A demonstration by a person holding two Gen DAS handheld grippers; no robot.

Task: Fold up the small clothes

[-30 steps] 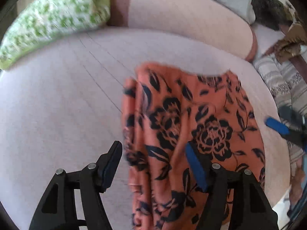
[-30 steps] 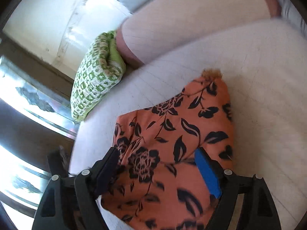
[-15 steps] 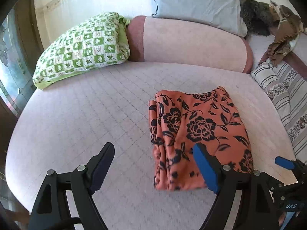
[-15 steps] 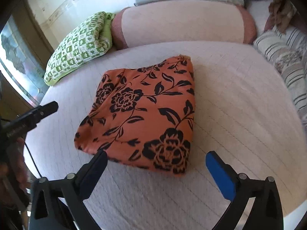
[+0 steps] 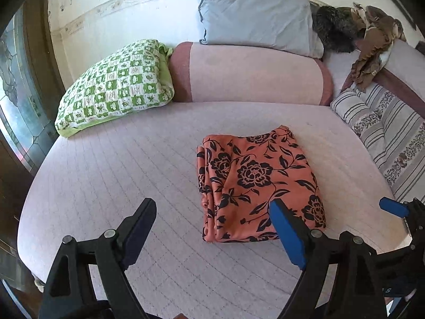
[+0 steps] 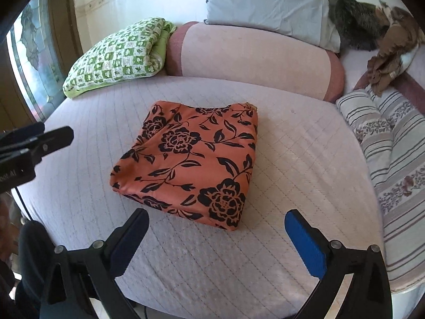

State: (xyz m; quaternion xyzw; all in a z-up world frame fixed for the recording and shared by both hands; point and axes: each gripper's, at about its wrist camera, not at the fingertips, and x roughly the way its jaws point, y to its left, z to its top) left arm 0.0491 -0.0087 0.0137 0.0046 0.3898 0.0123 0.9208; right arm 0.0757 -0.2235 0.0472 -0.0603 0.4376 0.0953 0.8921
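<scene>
Both grippers have drawn back from the folded orange floral garment on the bed; the left gripper and right gripper have just been opening, jaws wide and empty.

Ahead of the gripper spreads a pale quilted mattress, with a pink bolster at its far edge under a cream wall. Far left, daylight comes through a patterned glass window; a striped cushion lies right.
</scene>
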